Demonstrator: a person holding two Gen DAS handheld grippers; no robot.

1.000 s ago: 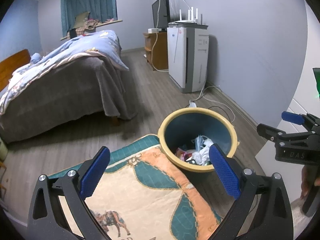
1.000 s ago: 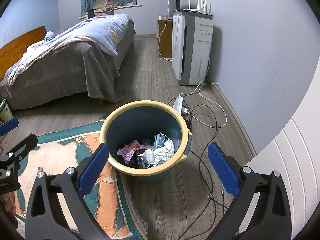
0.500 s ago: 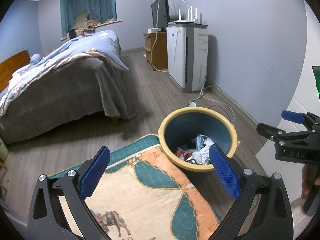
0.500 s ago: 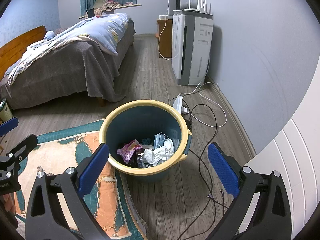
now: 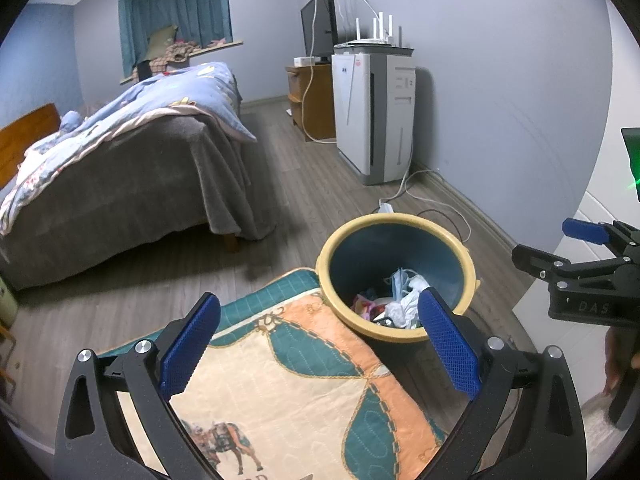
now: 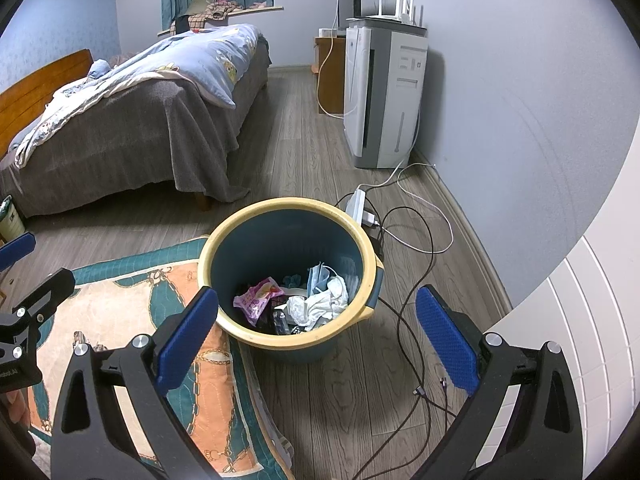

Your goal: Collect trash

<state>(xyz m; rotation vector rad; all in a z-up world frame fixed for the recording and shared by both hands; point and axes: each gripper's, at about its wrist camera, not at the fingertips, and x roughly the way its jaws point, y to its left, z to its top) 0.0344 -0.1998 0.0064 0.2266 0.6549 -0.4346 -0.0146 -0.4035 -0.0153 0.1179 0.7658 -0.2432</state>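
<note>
A teal trash bin with a yellow rim (image 6: 224, 236) (image 5: 332, 248) stands on the wood floor at the rug's edge. Inside lie a pink wrapper (image 6: 258, 298), white crumpled tissue (image 6: 320, 304) (image 5: 406, 304) and a blue face mask (image 6: 316, 276). My right gripper (image 6: 316, 336) is open and empty, held above the bin's near side. My left gripper (image 5: 318, 344) is open and empty, over the rug to the left of the bin. The right gripper also shows at the right edge of the left wrist view (image 5: 568, 248), and the left gripper at the left edge of the right wrist view (image 6: 24, 272).
A patterned orange and teal rug (image 5: 280, 380) (image 6: 120, 300) lies left of the bin. A bed with a grey blanket (image 5: 120, 168) stands behind. A white air purifier (image 5: 372, 112), a power strip (image 6: 356, 204) and loose cables (image 6: 416, 280) lie along the right wall.
</note>
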